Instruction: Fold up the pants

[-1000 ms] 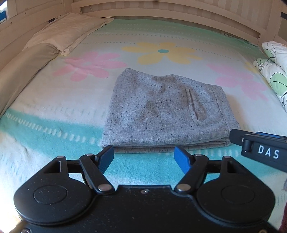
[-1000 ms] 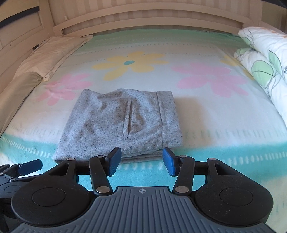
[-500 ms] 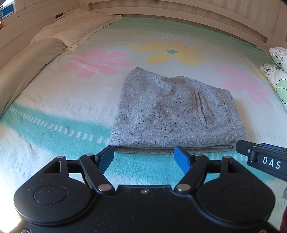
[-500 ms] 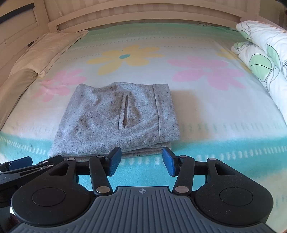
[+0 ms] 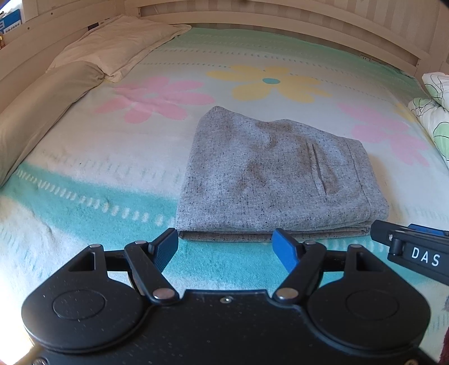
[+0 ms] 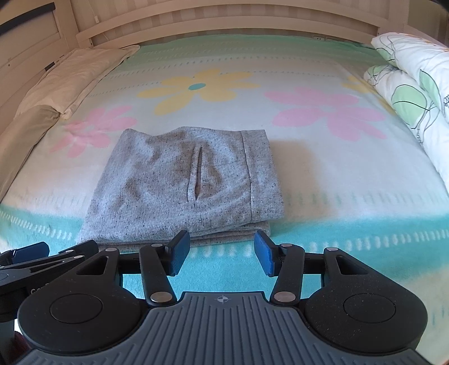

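Note:
Grey speckled pants (image 5: 277,179) lie folded into a compact stack on the flowered blanket (image 5: 118,157), a slit pocket facing up. The same pants (image 6: 182,185) fill the middle of the right wrist view. My left gripper (image 5: 226,247) stands open just short of the stack's near edge, nothing between its blue pads. My right gripper (image 6: 221,251) is open too, hovering before the near right corner of the stack, touching nothing. Part of the right gripper (image 5: 412,250) shows at the right edge of the left wrist view; the left one (image 6: 33,258) shows at lower left of the right wrist view.
Two beige pillows (image 5: 92,64) lie along the left side of the bed. A white quilt with green leaves (image 6: 412,92) is bundled at the right. A wooden slatted headboard (image 6: 224,25) closes off the far end.
Both views have drifted slightly, so the pants sit a bit further right and lower in the left wrist view. Both grippers stay open and the pants have not moved.

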Demonstrator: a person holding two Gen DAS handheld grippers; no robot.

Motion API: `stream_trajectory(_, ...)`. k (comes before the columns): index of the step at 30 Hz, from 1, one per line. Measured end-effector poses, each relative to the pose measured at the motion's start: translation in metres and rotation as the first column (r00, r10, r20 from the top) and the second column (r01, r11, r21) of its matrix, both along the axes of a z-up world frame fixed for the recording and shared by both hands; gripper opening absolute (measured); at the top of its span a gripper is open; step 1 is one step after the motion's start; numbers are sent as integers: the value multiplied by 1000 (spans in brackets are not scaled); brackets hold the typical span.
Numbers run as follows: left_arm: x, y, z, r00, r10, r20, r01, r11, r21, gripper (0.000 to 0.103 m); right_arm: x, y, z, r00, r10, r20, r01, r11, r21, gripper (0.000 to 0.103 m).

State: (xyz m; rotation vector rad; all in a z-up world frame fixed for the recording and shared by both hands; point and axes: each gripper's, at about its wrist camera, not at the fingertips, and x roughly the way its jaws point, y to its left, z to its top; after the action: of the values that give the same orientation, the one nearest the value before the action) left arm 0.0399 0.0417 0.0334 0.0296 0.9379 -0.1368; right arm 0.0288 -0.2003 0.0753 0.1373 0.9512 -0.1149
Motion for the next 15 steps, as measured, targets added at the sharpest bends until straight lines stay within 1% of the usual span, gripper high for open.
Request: stream_trajectory(15, 0, -2, 0, 1000, -2, -1, 2, 1000, 3, 75, 0, 0, -1, 1000, 4, 0, -4, 1000, -1, 49)
